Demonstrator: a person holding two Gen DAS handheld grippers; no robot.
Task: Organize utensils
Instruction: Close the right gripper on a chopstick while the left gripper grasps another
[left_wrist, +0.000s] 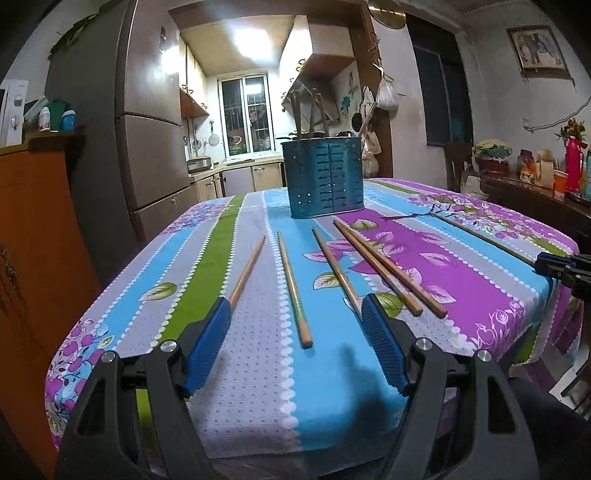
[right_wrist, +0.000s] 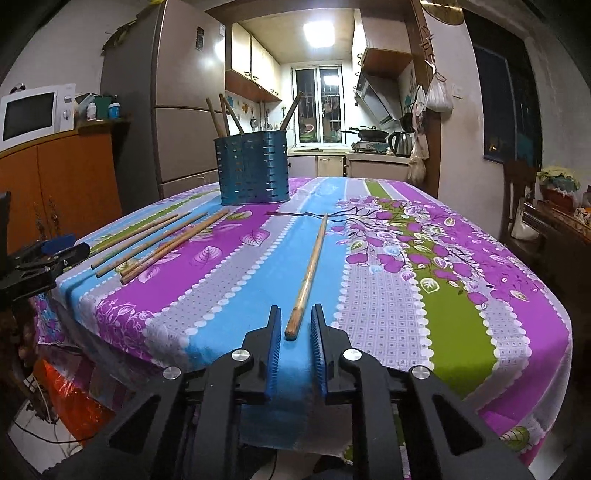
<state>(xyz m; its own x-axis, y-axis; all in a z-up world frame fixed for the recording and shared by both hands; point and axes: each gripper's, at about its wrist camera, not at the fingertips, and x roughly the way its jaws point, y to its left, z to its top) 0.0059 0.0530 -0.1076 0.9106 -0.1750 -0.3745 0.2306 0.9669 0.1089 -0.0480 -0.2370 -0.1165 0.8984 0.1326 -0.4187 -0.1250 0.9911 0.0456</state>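
Left gripper (left_wrist: 297, 325) spread wide, chopstick (left_wrist: 294, 291) between fingers; right gripper (right_wrist: 295, 321) narrowly parted, straddling lone chopstick (right_wrist: 307, 277) end.

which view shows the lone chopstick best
The right wrist view: the lone chopstick lies full length, dead ahead of the open right claw. In the left wrist view it is a thin sliver at the far right, its near end hidden.

A lived-in home dining corner opening onto a kitchen: floral tablecloth (right_wrist: 388, 258), tall refrigerator (left_wrist: 147, 122), microwave (right_wrist: 33, 112), wall cabinets (right_wrist: 255, 62), kettle (right_wrist: 400, 143) by the stove.
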